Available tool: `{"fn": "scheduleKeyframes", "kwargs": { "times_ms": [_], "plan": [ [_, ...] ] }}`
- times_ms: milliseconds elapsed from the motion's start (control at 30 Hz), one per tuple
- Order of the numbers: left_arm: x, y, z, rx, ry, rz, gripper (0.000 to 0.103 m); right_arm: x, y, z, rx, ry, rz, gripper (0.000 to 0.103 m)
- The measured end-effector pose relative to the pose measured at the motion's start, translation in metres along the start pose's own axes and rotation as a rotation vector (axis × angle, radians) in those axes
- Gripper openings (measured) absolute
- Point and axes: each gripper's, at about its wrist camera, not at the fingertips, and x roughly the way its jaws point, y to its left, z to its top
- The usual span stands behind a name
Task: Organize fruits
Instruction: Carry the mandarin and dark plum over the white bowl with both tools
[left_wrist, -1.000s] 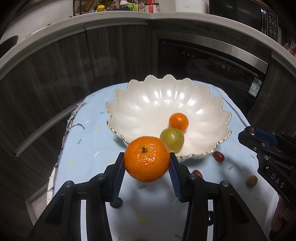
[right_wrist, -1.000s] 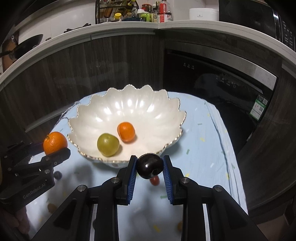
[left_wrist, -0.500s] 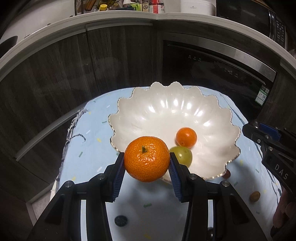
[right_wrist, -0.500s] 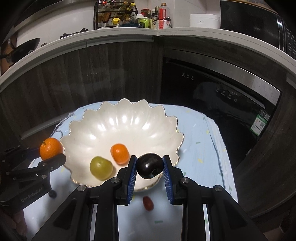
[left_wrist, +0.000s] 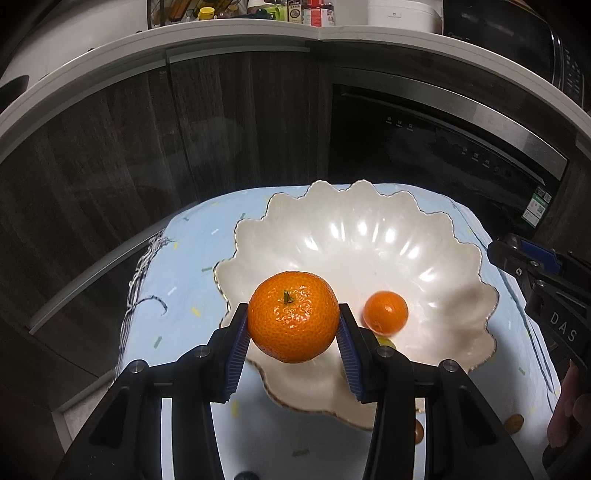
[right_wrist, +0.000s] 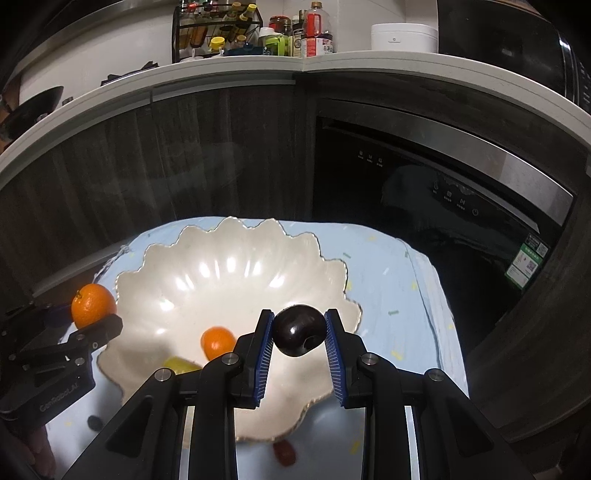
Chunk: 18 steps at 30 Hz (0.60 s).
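**Both grippers loaded above the scalloped bowl**

Your left gripper (left_wrist: 292, 326) is clamped on a large round orange mandarin (left_wrist: 293, 316) with pebbled, glossy skin and a small green stem stub facing up. Both blue ribbed pads press its sides. It hangs in the air over the bowl's near-left rim.

Your right gripper (right_wrist: 299, 338) is clenched on a small dark, almost black, shiny round fruit (right_wrist: 298, 330), a plum or cherry by the look, with a dimple facing you. It sits between the blue pads, above the bowl's near-right rim.

The wide white glossy bowl with a wavy gold-edged rim (left_wrist: 369, 236) sits just ahead of and below both grippers on a pale blue speckled cloth (left_wrist: 192, 266). Inside it: a small orange citrus (left_wrist: 386, 311) just right of your left gripper's right finger, slightly blurred, and a yellow-green round fruit (right_wrist: 181, 364), mostly hidden behind the gripper fingers in both views.

On the cloth, outside the bowl and under your grippers: a small red fruit (right_wrist: 283, 453), a small brown-orange one (left_wrist: 514, 423) to the far right of your left gripper, and a small dark blue one (right_wrist: 95, 422). All are blurred.
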Motion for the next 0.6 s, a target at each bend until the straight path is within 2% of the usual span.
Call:
{"fn": "scheduleKeyframes", "kwargs": {
  "times_ms": [233,600],
  "plan": [
    [0.015,0.002,0.010,0.001,0.013,0.009,0.045,0.019,-0.003,0.013,0.005,0.007,-0.012,0.029],
    [0.045,0.005,0.018,-0.020,0.070,0.027,0.045,0.060,-0.011,0.021,0.022,0.084,-0.022,0.029]
  ]
}}
